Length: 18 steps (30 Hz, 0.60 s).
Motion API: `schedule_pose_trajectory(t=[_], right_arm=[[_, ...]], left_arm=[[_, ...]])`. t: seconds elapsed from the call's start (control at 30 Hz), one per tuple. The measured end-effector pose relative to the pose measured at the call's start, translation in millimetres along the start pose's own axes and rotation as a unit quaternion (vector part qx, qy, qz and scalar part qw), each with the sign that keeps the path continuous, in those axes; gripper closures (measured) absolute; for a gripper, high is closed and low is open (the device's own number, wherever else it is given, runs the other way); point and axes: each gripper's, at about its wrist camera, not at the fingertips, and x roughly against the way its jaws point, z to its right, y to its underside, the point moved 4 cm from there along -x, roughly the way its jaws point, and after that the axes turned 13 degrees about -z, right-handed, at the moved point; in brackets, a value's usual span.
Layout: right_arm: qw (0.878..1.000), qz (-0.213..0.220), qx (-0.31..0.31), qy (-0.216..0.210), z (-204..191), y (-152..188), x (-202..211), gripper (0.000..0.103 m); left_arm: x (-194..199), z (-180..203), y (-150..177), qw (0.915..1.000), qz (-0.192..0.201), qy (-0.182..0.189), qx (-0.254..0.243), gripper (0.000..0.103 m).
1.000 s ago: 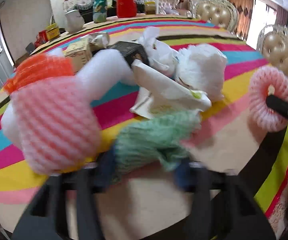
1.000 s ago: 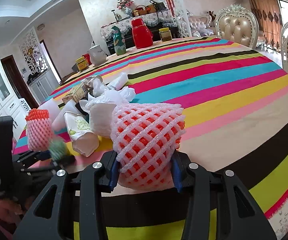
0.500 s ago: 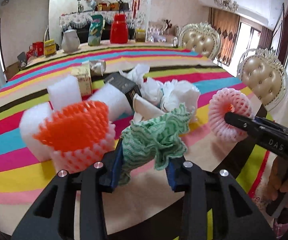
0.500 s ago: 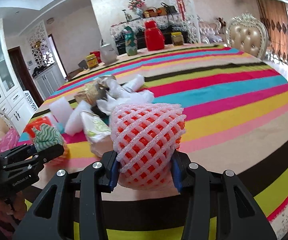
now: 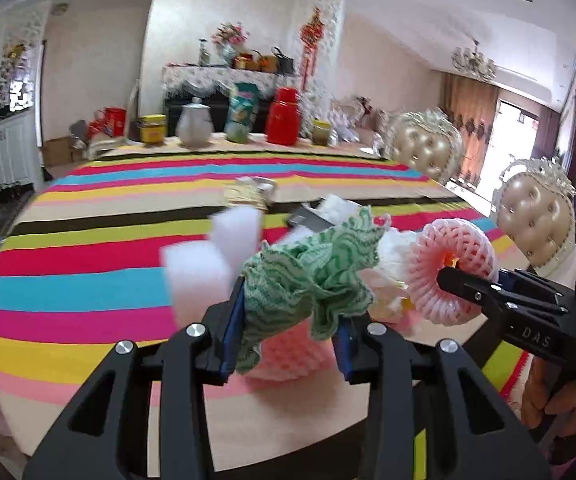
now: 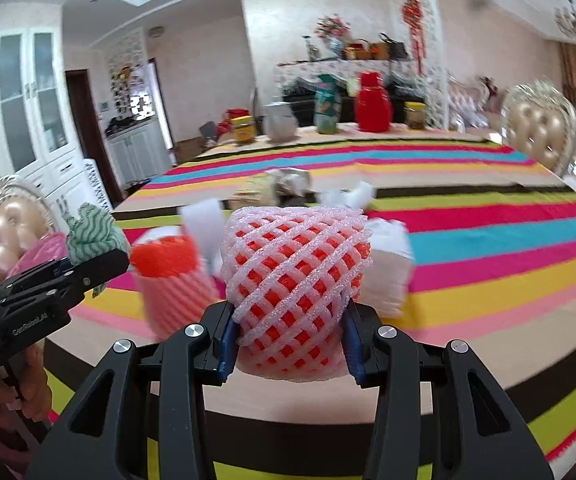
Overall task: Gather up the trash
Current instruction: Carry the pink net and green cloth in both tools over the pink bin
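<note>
Both loads hang clear above the table: left gripper [image 5: 288, 320] pinches the green cloth [image 5: 315, 268], right gripper [image 6: 288, 328] pinches the foam net [image 6: 293, 280], remaining trash heap [image 6: 288, 192] lying farther in

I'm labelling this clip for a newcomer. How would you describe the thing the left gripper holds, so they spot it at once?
Start at the striped tablecloth, then the trash pile near its front edge. Just above it, the left gripper clamps a crumpled green cloth. Its wavy green-and-white pattern sets it apart from the pink foam net held by the right gripper and the white foam blocks.
</note>
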Motion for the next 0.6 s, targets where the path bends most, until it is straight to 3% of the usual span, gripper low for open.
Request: schedule_pose_trajectory(t=[0.33, 0.6], right_arm=[[0.995, 0.014, 0.087, -0.047, -100, -21, -18, 0.061], [0.978, 0.016, 0.169, -0.12, -203, -40, -39, 0.061]], left_arm=[[51, -82, 19, 0.9961, 0.036, -0.066, 0.045, 0.065], [107, -162, 38, 0.985, 0.067, -0.139, 0.076, 0.063]])
